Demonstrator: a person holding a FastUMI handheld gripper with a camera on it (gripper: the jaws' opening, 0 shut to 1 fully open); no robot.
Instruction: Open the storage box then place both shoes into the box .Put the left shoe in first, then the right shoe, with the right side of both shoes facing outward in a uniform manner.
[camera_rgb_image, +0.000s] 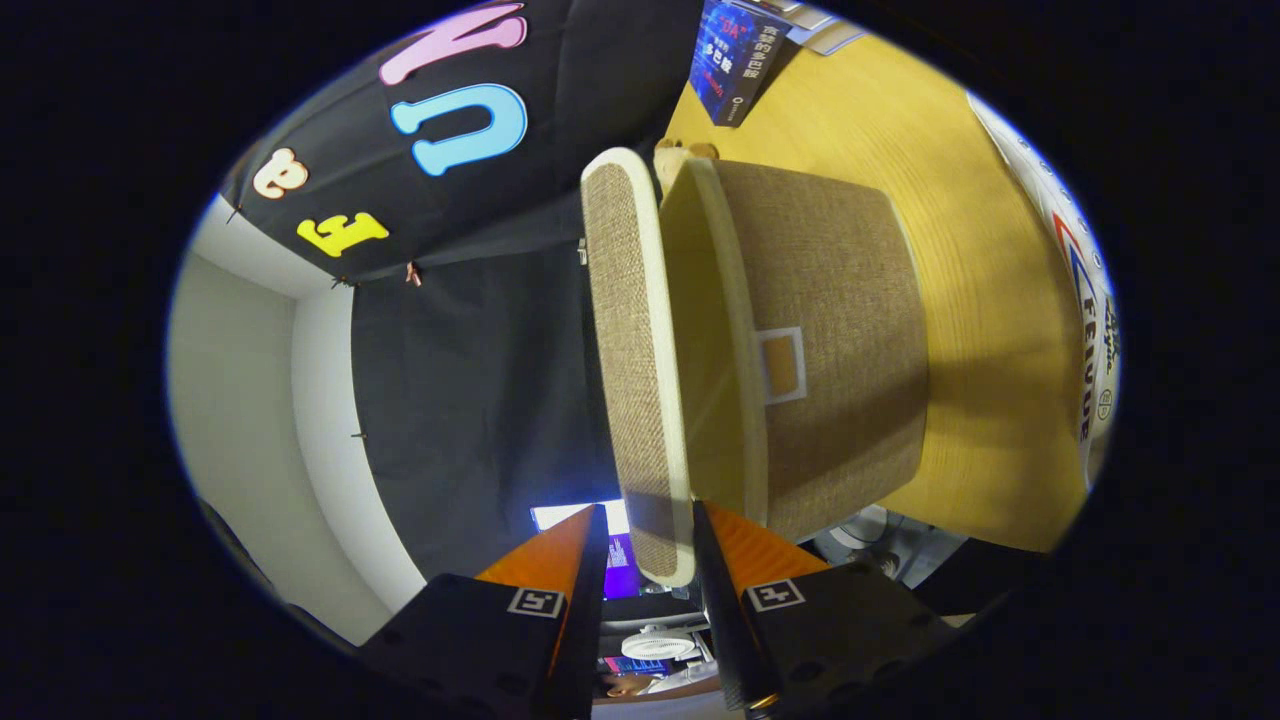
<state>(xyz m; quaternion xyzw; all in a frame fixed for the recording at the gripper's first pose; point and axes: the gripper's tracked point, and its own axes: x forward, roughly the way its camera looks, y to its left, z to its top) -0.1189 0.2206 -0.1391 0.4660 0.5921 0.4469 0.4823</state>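
The storage box (845, 300) is a beige woven box with a cream rim, standing on the wooden table (960, 200). Its lid (622, 330), woven with a cream edge, is swung up and away from the box mouth, and a bare pale interior (705, 330) shows between lid and box. My gripper (650, 540) is rolled on its side and shut on the lid's front edge, one finger on each face. A white shoe (1085, 300) with red and blue stripes lies on the table beyond the box's front side.
A small framed label pocket (782, 365) sits on the box's front. A blue printed card (735, 55) stands on the table past the box. The black cloth wall (480, 380) hangs behind the lid. A small tan object (685, 152) peeks out behind the box.
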